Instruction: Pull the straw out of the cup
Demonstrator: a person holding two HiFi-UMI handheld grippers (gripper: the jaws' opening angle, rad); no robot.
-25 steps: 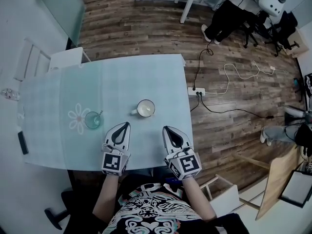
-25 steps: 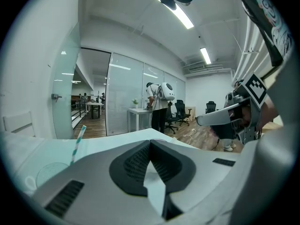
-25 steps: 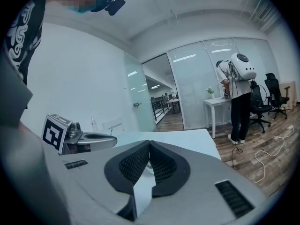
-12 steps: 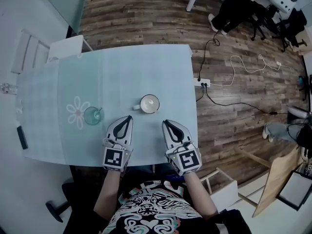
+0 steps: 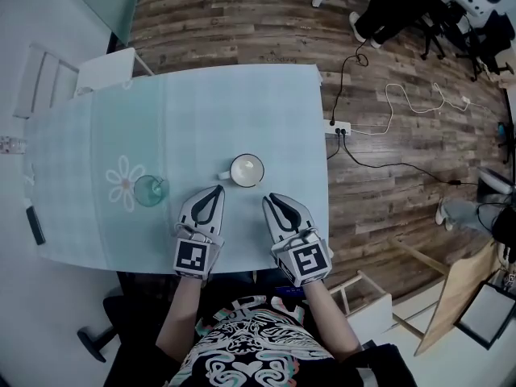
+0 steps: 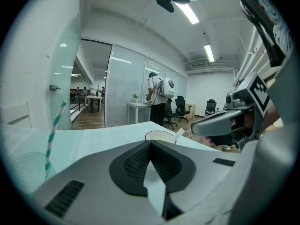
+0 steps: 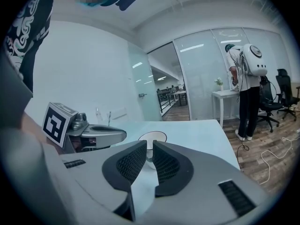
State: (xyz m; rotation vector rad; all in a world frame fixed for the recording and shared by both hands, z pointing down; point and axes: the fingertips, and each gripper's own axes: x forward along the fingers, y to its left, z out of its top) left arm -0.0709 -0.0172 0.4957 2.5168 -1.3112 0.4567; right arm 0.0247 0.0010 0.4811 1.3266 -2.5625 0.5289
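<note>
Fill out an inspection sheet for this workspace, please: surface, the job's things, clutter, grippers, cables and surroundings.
Surface: pale blue table with a flower print.
Job's things: teal glass cup on the left; striped straw standing in it, not yet pulled.
Clutter: white mug just ahead of the grippers; dark flat item at the left edge, too small to name.
Grippers: left gripper shut, empty; right gripper jaws a narrow slit apart, empty; both clear of the cup.
Cables: power strip and white cable on the floor, right of the table.
Surroundings: wood floor; white chair; person standing at a far desk.
</note>
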